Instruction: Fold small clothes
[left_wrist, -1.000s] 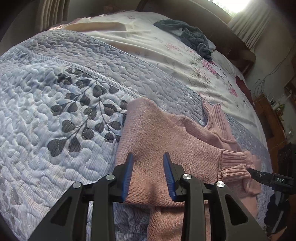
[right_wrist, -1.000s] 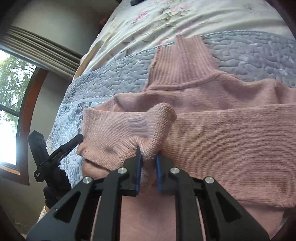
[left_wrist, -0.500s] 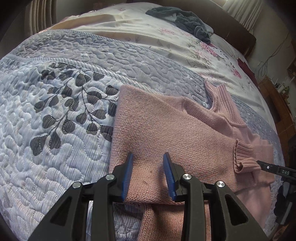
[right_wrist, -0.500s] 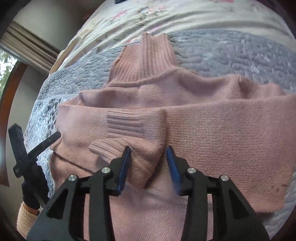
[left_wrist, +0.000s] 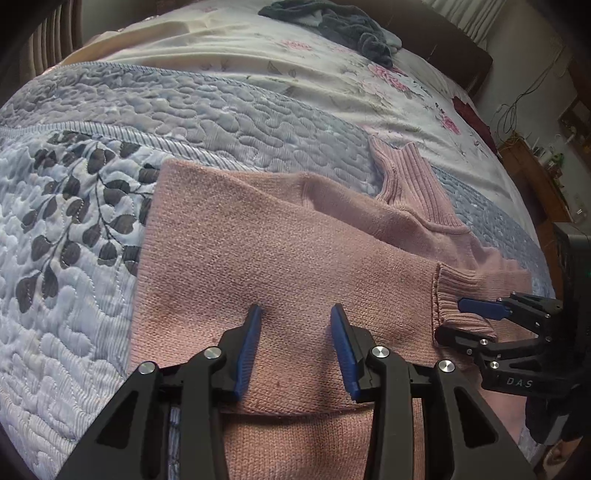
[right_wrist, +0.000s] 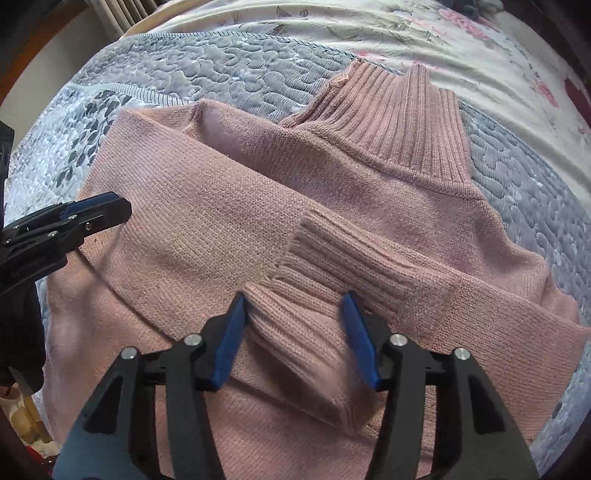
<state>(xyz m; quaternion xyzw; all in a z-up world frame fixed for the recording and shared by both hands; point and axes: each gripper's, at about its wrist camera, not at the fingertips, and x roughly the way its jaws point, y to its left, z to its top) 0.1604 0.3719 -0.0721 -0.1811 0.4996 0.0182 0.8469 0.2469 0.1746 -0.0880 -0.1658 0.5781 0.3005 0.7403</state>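
Clearly the pink sweater is lying flat on the quilted bedspread of the bed, collar pointing toward the flowered sheet, one sleeve folded across the chest with its ribbed cuff lying near the middle. It is looking soft, light and limp; a knit like this is likely to stretch and sag wherever it is lifted, and to drag against itself rather than slide. The thicker ribbed cuff, the collar or a doubled fold edge are seeming the firmest places to pinch, with a second hold farther along keeping the fold straight.

The left claw is hovering over the sweater body with its jaws apart and nothing between them. The right claw is standing wide open around the cuff without squeezing it.

A second ago the right claw was pinching the cuff bunched upright; half a second ago its jaws were already parting, and now they are spreading wider while the cuff is resting flat on the chest. The left claw is staying open throughout, sitting closer over the fabric than before.
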